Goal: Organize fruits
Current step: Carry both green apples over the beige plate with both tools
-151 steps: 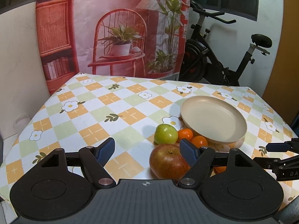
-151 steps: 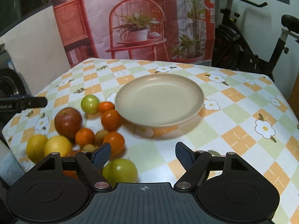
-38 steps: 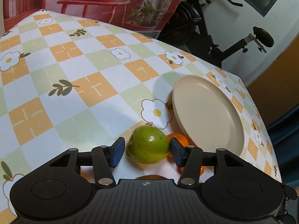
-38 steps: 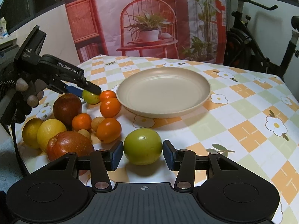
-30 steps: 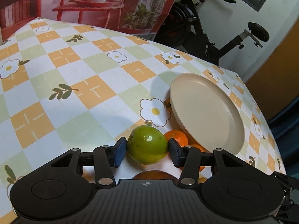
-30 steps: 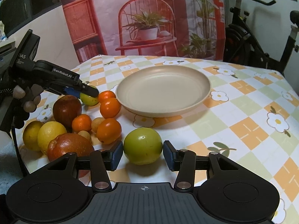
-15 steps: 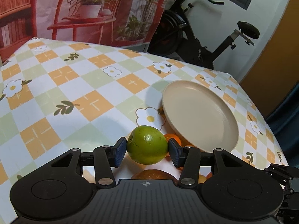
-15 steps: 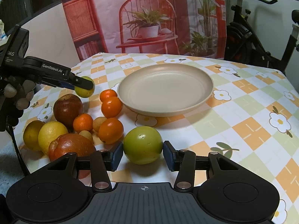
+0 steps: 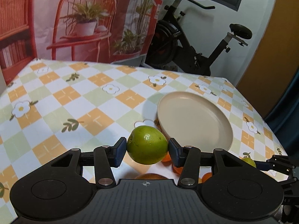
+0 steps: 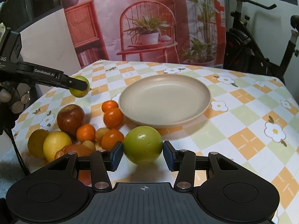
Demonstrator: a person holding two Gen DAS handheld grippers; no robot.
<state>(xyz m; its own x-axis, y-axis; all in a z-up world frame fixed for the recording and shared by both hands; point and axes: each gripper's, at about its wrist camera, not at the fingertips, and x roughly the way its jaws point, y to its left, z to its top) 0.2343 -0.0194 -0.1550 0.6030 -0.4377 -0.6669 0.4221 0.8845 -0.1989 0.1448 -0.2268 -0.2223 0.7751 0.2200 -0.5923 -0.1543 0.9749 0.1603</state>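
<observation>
Item: two green fruits, mid-transfer. We hold one in the left gripper (image 9: pixel 147 149), lifted clear; the right gripper (image 10: pixel 143 153) apparently clamps another (tablecloth contact unclear). Next: carry to plate (image 10: pixel 205 93).

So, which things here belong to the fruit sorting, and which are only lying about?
For the job:
- green apple in left tool
- second green apple in right tool
- empty beige plate
- red apple, tangerines, lemons

Just around:
- exercise bike
- printed backdrop
</observation>
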